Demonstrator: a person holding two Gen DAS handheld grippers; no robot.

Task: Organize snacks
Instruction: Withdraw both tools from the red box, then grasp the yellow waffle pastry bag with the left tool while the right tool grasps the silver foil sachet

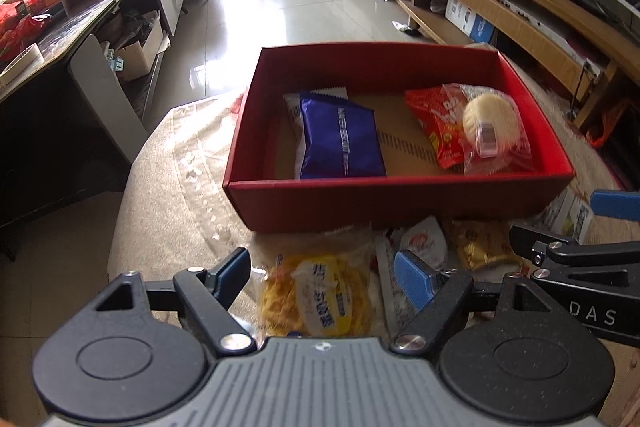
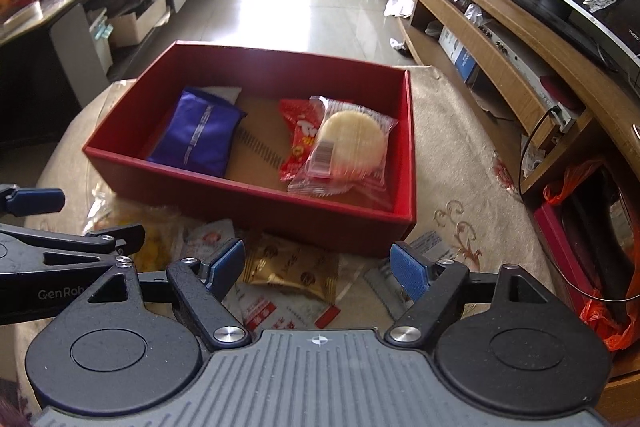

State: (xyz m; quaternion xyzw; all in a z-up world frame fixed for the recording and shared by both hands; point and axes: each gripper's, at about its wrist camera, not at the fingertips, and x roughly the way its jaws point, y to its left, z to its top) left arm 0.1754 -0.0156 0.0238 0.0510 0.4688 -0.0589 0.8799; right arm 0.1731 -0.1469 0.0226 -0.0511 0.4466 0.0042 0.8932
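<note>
Honestly, with both sets of fingers spread empty over wrappers crowding the red box (image 1: 400, 203), I risk pinching two overlapping packets together.

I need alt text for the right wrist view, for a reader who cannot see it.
The right gripper, fingers open, hovers over a gold snack packet on a cloth-covered table. Behind it, a red box holds a blue biscuit pack, a red packet and a clear-wrapped round cake.
</note>
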